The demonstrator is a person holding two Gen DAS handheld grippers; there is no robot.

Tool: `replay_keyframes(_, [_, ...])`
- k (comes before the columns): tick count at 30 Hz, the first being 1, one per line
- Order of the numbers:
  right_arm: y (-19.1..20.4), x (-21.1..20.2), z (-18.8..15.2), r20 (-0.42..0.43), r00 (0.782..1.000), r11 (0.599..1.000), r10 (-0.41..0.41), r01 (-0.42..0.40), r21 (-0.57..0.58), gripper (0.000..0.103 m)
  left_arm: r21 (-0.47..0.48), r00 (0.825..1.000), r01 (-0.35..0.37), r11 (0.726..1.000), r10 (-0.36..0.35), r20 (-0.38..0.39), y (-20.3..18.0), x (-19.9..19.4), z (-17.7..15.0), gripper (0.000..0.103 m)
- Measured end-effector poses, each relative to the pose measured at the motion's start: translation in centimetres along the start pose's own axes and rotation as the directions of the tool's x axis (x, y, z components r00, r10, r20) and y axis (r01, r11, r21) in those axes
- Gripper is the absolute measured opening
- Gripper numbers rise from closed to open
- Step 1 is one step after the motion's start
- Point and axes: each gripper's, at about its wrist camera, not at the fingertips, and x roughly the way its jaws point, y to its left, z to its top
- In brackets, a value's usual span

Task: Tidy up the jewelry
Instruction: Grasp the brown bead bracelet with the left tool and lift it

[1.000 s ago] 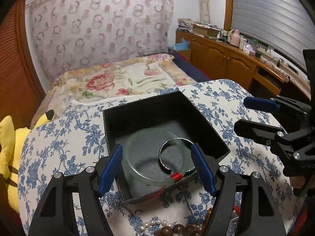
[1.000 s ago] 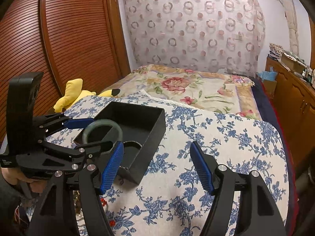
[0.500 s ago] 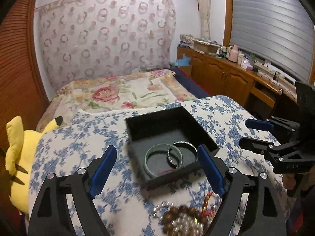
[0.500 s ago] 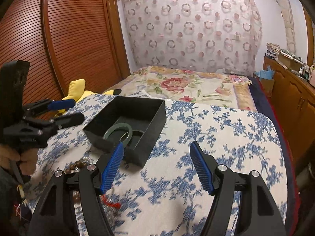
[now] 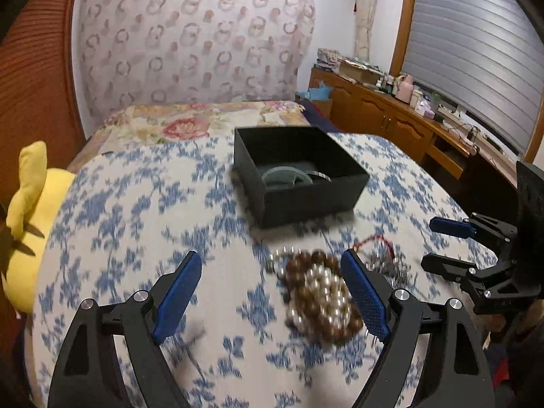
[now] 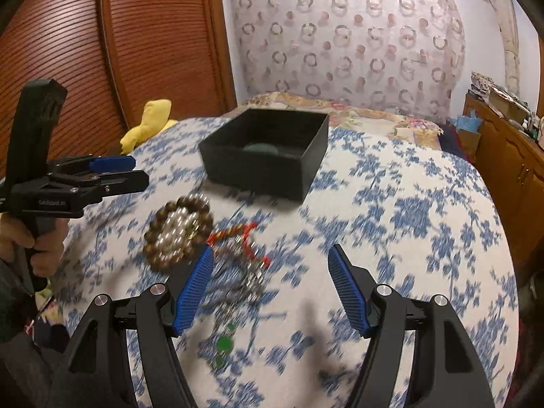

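A black open box (image 5: 306, 200) (image 6: 258, 170) stands on the blue-flowered tablecloth (image 5: 136, 204). Inside it lie a green bangle (image 5: 285, 178) (image 6: 261, 148) and a silver bangle (image 5: 319, 177). My left gripper (image 5: 270, 254) (image 6: 141, 171) hovers short of the box, its jaws closing with no grip. A heap of brown and pearl bead bracelets (image 5: 319, 292) (image 6: 176, 234) lies under it by the right finger. My right gripper (image 6: 271, 253) (image 5: 427, 244) is open over a tangle of red cord and chain (image 6: 244, 238) with a green pendant (image 6: 224, 343).
A yellow plush toy (image 5: 30, 204) (image 6: 149, 122) sits off the table's left edge. A bed with a floral cover (image 5: 190, 122) lies beyond the box. Wooden cabinets (image 5: 391, 119) run along the right wall and slatted wooden doors (image 6: 102, 51) along the left.
The left gripper let the green bangle go into the box and drew back. The right gripper drew back too. The box looks farther away and the bead heap and chains have come into view.
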Motion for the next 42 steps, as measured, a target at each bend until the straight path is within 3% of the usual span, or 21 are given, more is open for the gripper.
replay_keyframes(4, [0.9,0.0,-1.2,-0.02,1.0,1.0,-0.001,0.0,-0.014,0.072,-0.014,0.999,0.032,0.999,-0.032,-0.027,-0.4,0.2,-1.3,0.067])
replay_keyframes(9, [1.3,0.4,-2.0,-0.04,0.999,1.0,0.01,-0.011,-0.016,0.072,-0.024,0.993,0.092,0.995,-0.094,-0.075,-1.0,1.3,-2.2,0.041])
replay_keyframes(19, [1.2,0.6,-2.6,-0.03,0.999,1.0,0.021,-0.021,0.004,0.072,-0.088,0.983,0.129,0.988,-0.138,-0.117,-0.8,3.1,-2.3,0.027])
replay_keyframes(21, [1.2,0.6,-2.6,-0.024,0.999,1.0,0.022,-0.022,0.002,0.072,-0.104,0.982,0.139,0.985,-0.151,-0.117,-0.5,3.1,-2.3,0.017])
replay_keyframes(38, [1.4,0.6,-2.7,-0.02,1.0,1.0,0.007,-0.007,0.0,0.071,-0.026,0.989,0.144,0.989,-0.143,0.03,-3.2,-2.7,0.1,0.015])
replay_keyframes(42, [1.5,0.8,-2.8,-0.032,0.999,1.0,0.008,-0.008,-0.002,0.065,-0.025,0.986,0.152,0.988,-0.15,0.067,-3.3,-4.3,0.5,0.012])
